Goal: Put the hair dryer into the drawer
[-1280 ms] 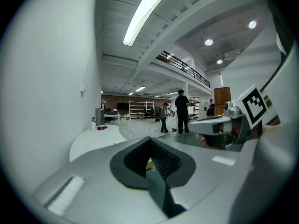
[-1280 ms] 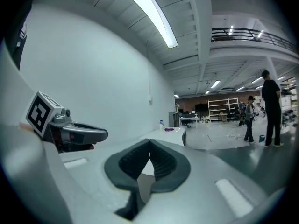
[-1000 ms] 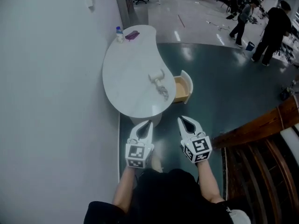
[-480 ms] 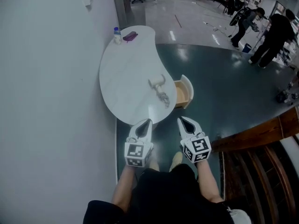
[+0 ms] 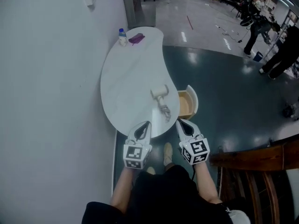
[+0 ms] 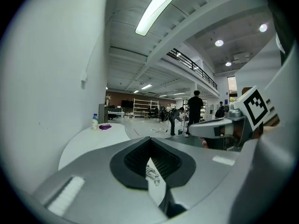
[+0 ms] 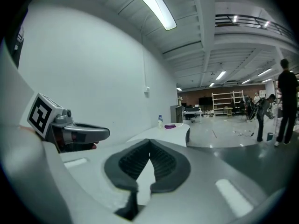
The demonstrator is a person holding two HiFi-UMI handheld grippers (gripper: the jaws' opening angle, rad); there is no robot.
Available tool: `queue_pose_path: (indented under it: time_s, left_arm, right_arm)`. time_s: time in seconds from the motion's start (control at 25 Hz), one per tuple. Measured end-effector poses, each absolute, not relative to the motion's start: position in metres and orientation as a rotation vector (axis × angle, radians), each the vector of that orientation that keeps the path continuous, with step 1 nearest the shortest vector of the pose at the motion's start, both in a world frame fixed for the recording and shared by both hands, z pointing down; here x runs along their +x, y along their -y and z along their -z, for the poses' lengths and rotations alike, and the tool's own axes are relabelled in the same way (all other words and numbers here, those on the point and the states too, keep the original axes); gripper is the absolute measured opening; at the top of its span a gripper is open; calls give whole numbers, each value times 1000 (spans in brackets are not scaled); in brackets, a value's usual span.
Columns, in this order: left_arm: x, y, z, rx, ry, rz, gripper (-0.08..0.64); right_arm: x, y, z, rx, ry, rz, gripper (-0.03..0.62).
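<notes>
Left tongs (image 5: 147, 123): your left tongs' jaws are together, the dark ribbed pads meeting at the tip with nothing clamped between them. The tip hangs over the near edge of the worktop, and no contact with it shows.
Right tongs (image 5: 179, 121): these jaws are together too, and empty. The tip sits just off the worktop's near right edge, close to the drawer and apart from it.
The pair: you hold them side by side, both pointing away from you toward the worktop.
Worktop: the white kidney-shaped worktop (image 5: 126, 83) runs lengthwise away from you along the pale wall.
Hair dryer, place: the white hair dryer (image 5: 159, 92) lies on the worktop's right side, towards its near end. It is just beside the drawer, and beyond both tongs.
Hair dryer, axis: its short barrel lies across your view, left to right, the right end tipped slightly away. The handle runs from the barrel toward you and a little to the right, so the long axis goes near to far.
Hair dryer, nozzle: you cannot tell which end of the barrel is the nozzle.
Cord: the grey cord (image 5: 164, 110) lies bunched at the handle's near end, on the worktop.
Drawer: the light wooden drawer with a curved white front (image 5: 186, 104) stands pulled out at the worktop's right side.
Far end of worktop: a small clear bottle with a blue cap (image 5: 122, 37) stands just beside a flat purple object (image 5: 136, 38).
Beyond: people stand well off on the grey floor (image 5: 205, 13).
</notes>
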State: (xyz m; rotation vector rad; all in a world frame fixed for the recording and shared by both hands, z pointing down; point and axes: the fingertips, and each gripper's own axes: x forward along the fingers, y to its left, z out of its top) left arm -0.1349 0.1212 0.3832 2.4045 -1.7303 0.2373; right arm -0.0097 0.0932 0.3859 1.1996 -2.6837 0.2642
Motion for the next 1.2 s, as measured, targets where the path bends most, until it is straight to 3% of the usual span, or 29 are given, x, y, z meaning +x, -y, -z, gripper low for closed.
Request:
queue_pose_path:
  time_s: [0.64, 1.2]
  left_arm:
    - [-150, 1, -476, 2123, 1774, -324, 6]
    - [-156, 27, -546, 1972, 1741, -364, 6]
  right_arm:
    - [-39, 52, -484, 921, 2629, -468, 3]
    - [-54, 89, -563, 797, 2556, -618, 3]
